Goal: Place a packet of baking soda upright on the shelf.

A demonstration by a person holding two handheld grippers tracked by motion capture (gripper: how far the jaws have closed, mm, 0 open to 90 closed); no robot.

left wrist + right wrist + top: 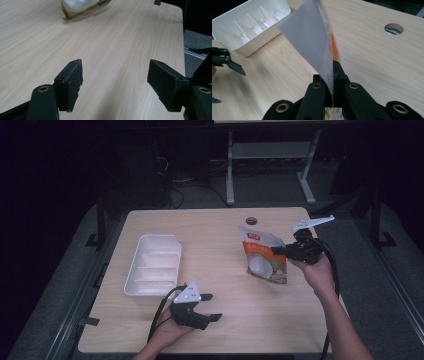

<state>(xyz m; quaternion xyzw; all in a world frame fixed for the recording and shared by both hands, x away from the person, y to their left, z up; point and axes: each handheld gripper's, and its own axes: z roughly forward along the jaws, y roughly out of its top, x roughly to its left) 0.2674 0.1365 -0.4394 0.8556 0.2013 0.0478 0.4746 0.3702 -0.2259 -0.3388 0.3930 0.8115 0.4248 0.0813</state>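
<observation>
An orange and white snack pouch (263, 257) stands tilted above the right half of the table, pinched at its right edge by my right gripper (278, 251). In the right gripper view the pouch (312, 37) rises as a grey sheet from between the two closed jaws of my right gripper (331, 79). My left gripper (212, 307) hovers low near the table's front edge, open with nothing between its jaws. Its view shows the bare wood between the spread pads of my left gripper (115, 82) and the pouch's bottom (80, 7) farther off.
A white divided tray (131, 279) lies at the table's left middle, also seen as the tray (244, 47) in the right gripper view. A round cable hole (251, 220) sits near the far edge. Desk legs and cables stand on the floor behind the table.
</observation>
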